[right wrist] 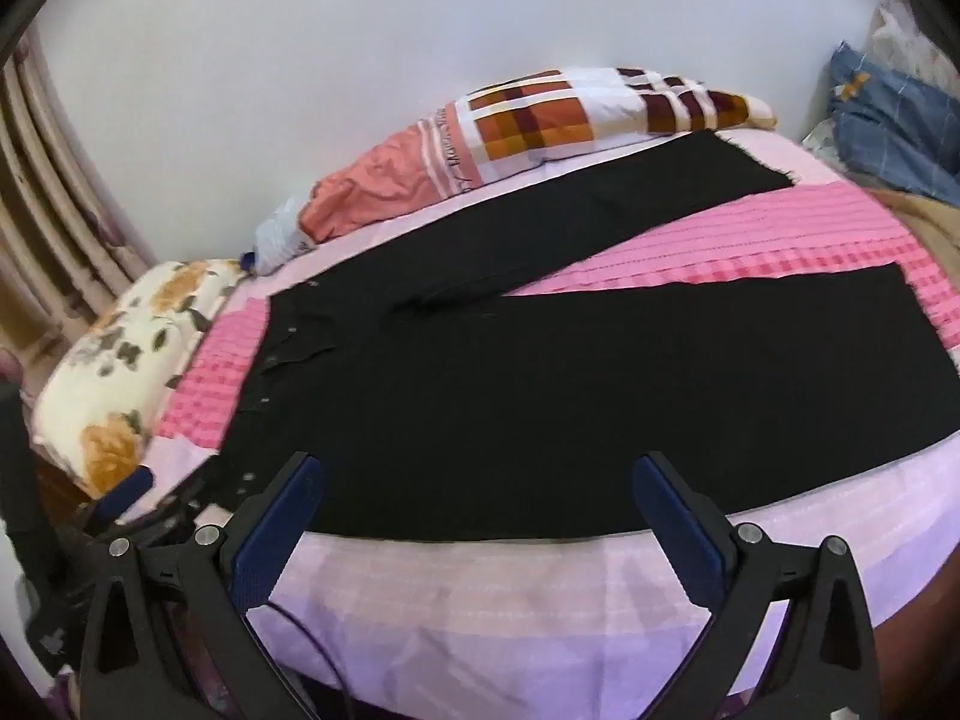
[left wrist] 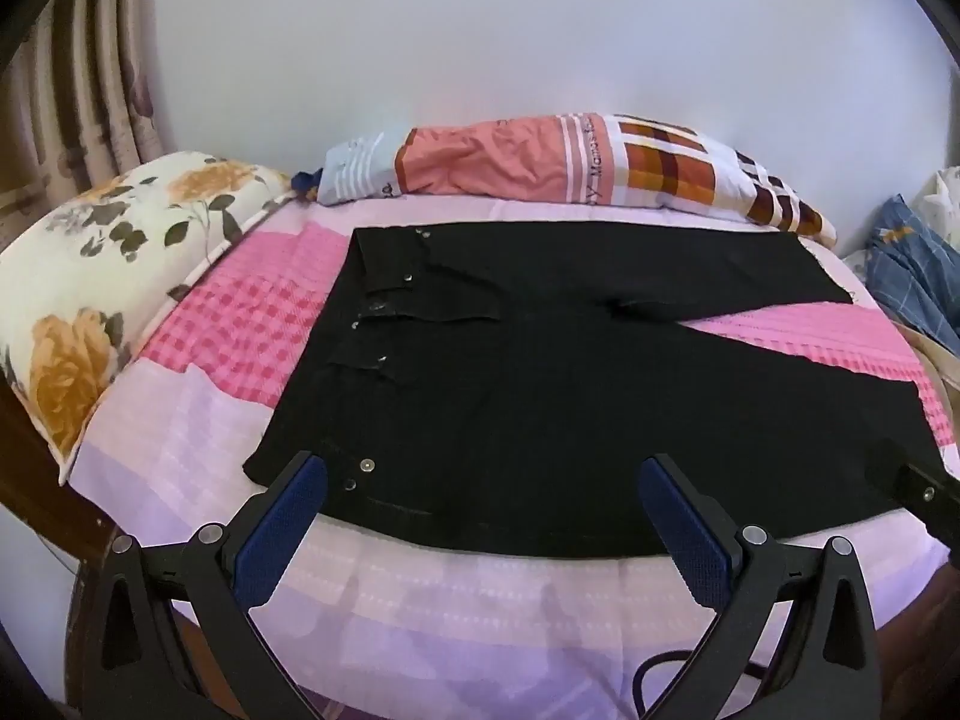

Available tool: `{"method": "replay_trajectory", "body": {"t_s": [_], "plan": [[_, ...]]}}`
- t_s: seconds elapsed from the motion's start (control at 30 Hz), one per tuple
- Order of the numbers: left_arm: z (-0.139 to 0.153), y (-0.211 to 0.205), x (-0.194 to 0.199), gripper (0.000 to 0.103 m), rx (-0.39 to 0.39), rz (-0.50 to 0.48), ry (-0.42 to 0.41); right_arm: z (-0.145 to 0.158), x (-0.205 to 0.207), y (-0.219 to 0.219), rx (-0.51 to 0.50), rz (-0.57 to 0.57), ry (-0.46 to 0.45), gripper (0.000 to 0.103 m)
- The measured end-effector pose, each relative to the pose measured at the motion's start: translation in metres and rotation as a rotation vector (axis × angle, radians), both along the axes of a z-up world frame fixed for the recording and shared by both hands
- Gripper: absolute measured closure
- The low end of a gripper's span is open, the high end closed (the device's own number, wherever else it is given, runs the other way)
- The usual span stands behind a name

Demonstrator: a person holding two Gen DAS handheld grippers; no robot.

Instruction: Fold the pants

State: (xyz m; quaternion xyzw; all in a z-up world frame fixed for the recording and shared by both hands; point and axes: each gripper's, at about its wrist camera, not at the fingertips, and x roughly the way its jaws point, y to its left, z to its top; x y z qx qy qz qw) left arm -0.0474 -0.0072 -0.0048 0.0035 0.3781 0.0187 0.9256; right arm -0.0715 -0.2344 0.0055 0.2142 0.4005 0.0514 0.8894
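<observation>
Bed [left wrist: 420, 588] w/ pink-lilac checked sheet. On it: black pants [left wrist: 540, 390] spread flat, legs apart, waist twd floral pillow [left wrist: 96, 276] at left end; rolled patchwork quilt [left wrist: 570, 162] along far edge by wall.

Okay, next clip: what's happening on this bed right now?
A person holds a two-finger gripper in each hand over black pants spread flat on a pink checked bedsheet, legs apart in a V, nothing folded yet. The left gripper hangs open at the waistband's near edge; the right gripper hangs open further along the near leg. Neither grips the cloth. A floral pillow and rolled quilt lie beyond.
</observation>
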Motion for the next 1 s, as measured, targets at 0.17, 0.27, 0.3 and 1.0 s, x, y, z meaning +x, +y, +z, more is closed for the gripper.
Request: {"method": "replay_trajectory", "body": {"t_s": [0.17, 0.27, 0.3, 1.0], "plan": [[0.004, 0.002, -0.004, 0.000, -0.009, 0.011, -0.005, 0.008, -0.003, 0.002, -0.005, -0.010, -0.025, 0.000], [0.002, 0.002, -0.008, 0.000, -0.015, 0.004, -0.003, 0.010, -0.003, 0.002, -0.004, -0.007, -0.039, 0.000], [0.002, 0.001, -0.008, 0.000, -0.020, -0.004, 0.000, 0.010, -0.003, 0.001, -0.004, -0.008, -0.040, 0.000], [-0.002, 0.003, 0.008, 0.000, -0.106, -0.072, 0.048, 0.020, 0.015, 0.007, -0.110, -0.015, -0.094, 0.000]]}}
